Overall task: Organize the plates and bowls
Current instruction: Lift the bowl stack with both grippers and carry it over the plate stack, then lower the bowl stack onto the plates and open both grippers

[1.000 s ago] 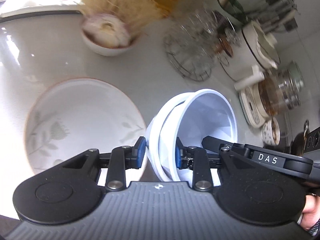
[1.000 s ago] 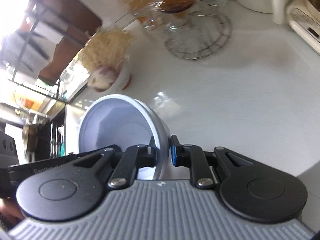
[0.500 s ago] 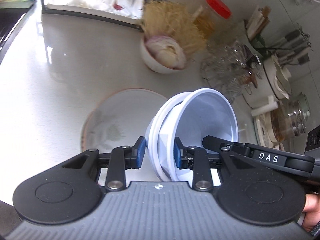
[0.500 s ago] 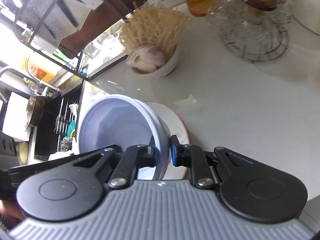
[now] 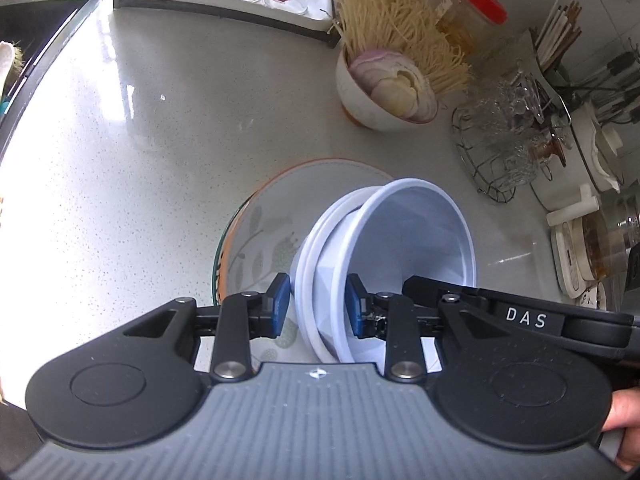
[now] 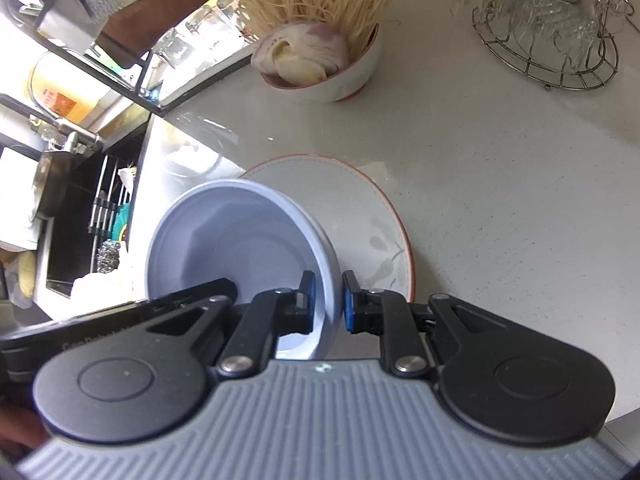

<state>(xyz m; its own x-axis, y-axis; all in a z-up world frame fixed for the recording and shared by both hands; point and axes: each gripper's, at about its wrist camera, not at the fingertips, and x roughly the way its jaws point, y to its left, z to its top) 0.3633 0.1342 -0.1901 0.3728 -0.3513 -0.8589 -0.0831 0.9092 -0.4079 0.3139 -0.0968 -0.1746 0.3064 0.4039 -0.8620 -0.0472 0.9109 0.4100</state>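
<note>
A stack of pale blue-white plastic bowls, smooth and rimmed, nested one in another, hangs tilted on its side above the speckled grey stone counter. The left gripper clamps the doubled rims between its blue pads, one pad inside, one outside. The right gripper pinches the opposite wall of the stack just as firmly. Directly beneath lies a round white ceramic plate with an orange rim and grey leaf pattern, flat on the counter; the same plate shows behind the bowls from the right side. Farther back stands a white ceramic bowl holding sliced purple onion and a sheaf of dry yellow noodles. Near it a wire basket holds upturned clear glasses.
</note>
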